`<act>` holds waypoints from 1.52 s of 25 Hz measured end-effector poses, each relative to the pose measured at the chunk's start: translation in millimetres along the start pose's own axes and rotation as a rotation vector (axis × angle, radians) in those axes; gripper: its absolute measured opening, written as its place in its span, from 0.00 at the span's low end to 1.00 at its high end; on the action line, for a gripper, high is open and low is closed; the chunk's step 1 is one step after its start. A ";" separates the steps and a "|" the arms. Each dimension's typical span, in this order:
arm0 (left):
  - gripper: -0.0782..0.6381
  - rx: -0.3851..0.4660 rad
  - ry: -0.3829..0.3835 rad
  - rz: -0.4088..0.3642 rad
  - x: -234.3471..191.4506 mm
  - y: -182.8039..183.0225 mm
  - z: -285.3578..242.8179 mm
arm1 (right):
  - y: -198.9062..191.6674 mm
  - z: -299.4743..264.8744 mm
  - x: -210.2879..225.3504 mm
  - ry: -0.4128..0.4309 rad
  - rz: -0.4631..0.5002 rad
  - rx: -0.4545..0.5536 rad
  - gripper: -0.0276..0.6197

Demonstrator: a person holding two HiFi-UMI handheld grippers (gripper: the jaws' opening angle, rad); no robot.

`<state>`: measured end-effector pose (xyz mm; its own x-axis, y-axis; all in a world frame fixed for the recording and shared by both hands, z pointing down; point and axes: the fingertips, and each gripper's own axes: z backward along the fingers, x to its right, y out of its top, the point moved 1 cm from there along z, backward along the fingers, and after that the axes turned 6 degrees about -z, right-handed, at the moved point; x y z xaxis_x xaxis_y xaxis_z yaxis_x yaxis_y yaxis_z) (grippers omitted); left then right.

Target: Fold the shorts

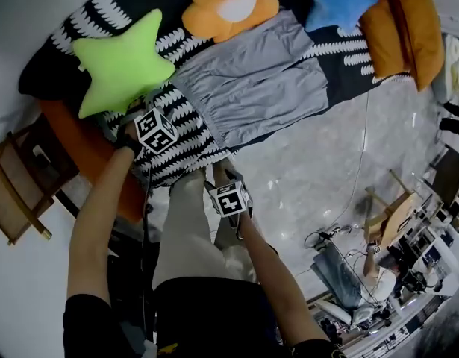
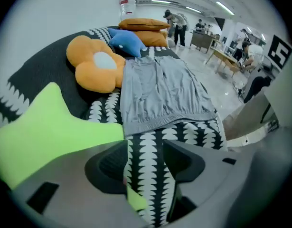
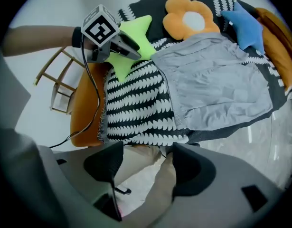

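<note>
We scan for print and find nothing we can read. The left cube (image 1: 156,130) on the left gripper (image 2: 146,163) and the right cube (image 1: 229,198) on the right gripper (image 3: 146,167) show only black-and-white square patterns. A bottle (image 2: 125,4) far back wears a label too small to make out.

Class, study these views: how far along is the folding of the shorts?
Done: nothing; the grey shorts lie spread flat, unfolded, on the patterned blanket. In hand: nothing; the left claw and right claw stand open and empty, not touching the shorts. Left: grasping the fabric and every fold.
</note>
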<state>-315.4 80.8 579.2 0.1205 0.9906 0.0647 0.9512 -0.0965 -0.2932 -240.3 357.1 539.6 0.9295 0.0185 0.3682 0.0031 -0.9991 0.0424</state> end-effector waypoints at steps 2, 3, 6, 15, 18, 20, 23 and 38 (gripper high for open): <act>0.46 0.021 -0.044 0.126 23.5 -5.6 4.4 | 1.4 11.9 13.6 -0.032 0.022 0.015 0.57; 0.47 0.034 -0.062 0.184 35.7 -6.7 8.2 | 6.6 20.9 25.6 -0.050 0.020 0.041 0.56; 0.47 0.103 -0.129 0.357 76.9 3.8 20.7 | 34.4 56.4 85.9 -0.124 -0.015 0.159 0.52; 0.40 0.151 -0.315 0.720 204.1 71.8 -29.3 | 98.3 145.7 355.6 -0.443 0.162 0.225 0.49; 0.40 0.107 -0.308 0.758 222.4 84.8 -55.0 | 95.8 139.9 411.4 -0.446 0.235 0.210 0.47; 0.40 0.079 -0.309 0.761 238.3 97.8 -70.1 | 89.4 135.3 440.8 -0.455 0.327 0.174 0.46; 0.40 -0.003 -0.301 0.764 264.5 106.9 -81.4 | 78.3 117.7 472.7 -0.454 0.508 0.107 0.44; 0.33 -0.098 -0.003 0.898 272.5 96.4 -117.1 | 96.4 60.3 531.8 -0.481 1.036 0.004 0.39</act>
<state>-157.6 330.1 680.3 0.8288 0.5386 -0.1516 0.5193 -0.8413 -0.1501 276.6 268.3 683.5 0.5306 -0.8306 -0.1693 -0.8473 -0.5255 -0.0775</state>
